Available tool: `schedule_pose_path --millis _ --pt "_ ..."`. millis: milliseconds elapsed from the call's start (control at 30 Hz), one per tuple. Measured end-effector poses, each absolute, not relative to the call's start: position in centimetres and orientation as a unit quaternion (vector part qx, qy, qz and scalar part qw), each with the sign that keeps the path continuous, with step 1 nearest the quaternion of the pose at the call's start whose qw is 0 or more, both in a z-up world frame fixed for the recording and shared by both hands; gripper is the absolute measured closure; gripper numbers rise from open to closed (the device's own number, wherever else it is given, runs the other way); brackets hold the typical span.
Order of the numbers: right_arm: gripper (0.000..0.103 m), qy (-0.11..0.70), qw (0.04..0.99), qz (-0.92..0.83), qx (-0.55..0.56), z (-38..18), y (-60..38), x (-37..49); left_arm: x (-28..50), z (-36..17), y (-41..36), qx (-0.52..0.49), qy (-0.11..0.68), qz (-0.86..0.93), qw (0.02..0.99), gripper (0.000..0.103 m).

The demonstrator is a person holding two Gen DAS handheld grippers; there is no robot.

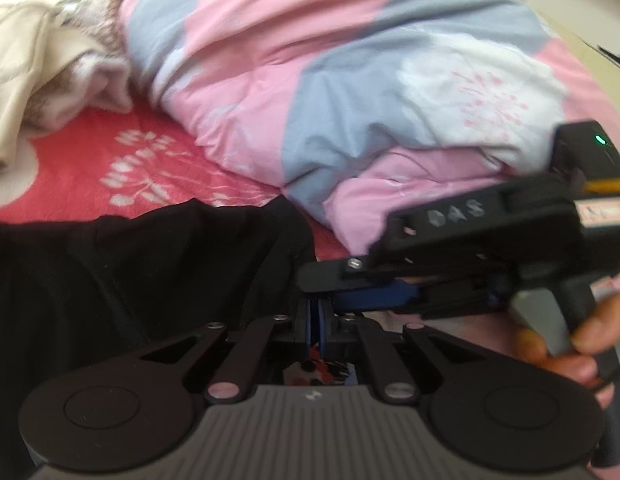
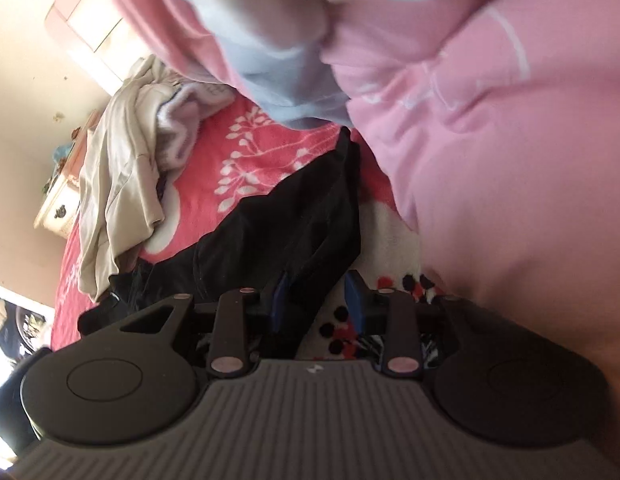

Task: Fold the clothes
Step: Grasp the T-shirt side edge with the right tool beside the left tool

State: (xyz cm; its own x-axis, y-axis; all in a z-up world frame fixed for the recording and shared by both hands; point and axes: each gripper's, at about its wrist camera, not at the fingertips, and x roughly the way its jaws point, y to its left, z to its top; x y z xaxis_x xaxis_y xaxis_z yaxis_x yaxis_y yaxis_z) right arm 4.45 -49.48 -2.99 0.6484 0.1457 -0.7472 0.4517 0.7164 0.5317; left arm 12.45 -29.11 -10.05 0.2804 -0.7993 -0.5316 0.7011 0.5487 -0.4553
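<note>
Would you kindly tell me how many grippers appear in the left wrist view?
2: the left gripper at bottom centre, jaws shut, and the right gripper reaching in from the right, beside the black garment.

My left wrist camera looks forward over my left claw (image 1: pixel 317 314), low and close above the bed with the red flowered blanket (image 1: pixel 109 172). It faces the pink and grey quilt (image 1: pixel 310 80) and sees my right claw (image 1: pixel 330 280) from the side. My right wrist camera is tilted and very near the same quilt (image 2: pixel 490 140). Both views share the black crumpled garment (image 1: pixel 129 280) (image 2: pixel 293 220) and the beige cloth pile (image 1: pixel 25 80) (image 2: pixel 113 168).
</note>
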Motion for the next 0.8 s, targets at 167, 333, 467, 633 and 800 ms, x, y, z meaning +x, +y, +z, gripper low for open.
schedule_pose_path --millis 167,333,467,633,800 --pt "0.094 0.41 0.832 -0.084 0.363 -3.6 -48.8 5.0 11.9 -9.8 -29.1 -0.051 0.372 -0.485 0.79 0.097" --pt "0.099 0.415 0.852 -0.088 0.307 -3.1 -48.0 4.5 11.7 -9.5 -28.3 -0.05 0.375 -0.496 0.782 0.078" --pt "0.099 0.418 0.869 -0.092 0.248 -2.5 -47.0 4.0 12.9 -10.0 -27.7 -0.055 0.395 -0.459 0.794 0.076" --pt "0.099 0.428 0.89 -0.104 0.12 -2.5 -44.9 3.3 14.6 -10.9 -27.6 -0.052 0.422 -0.392 0.816 0.08" --pt "0.1 0.447 0.884 -0.126 -0.05 -3.8 -42.6 3.3 15.0 -11.3 -28.0 -0.037 0.425 -0.368 0.826 0.087"
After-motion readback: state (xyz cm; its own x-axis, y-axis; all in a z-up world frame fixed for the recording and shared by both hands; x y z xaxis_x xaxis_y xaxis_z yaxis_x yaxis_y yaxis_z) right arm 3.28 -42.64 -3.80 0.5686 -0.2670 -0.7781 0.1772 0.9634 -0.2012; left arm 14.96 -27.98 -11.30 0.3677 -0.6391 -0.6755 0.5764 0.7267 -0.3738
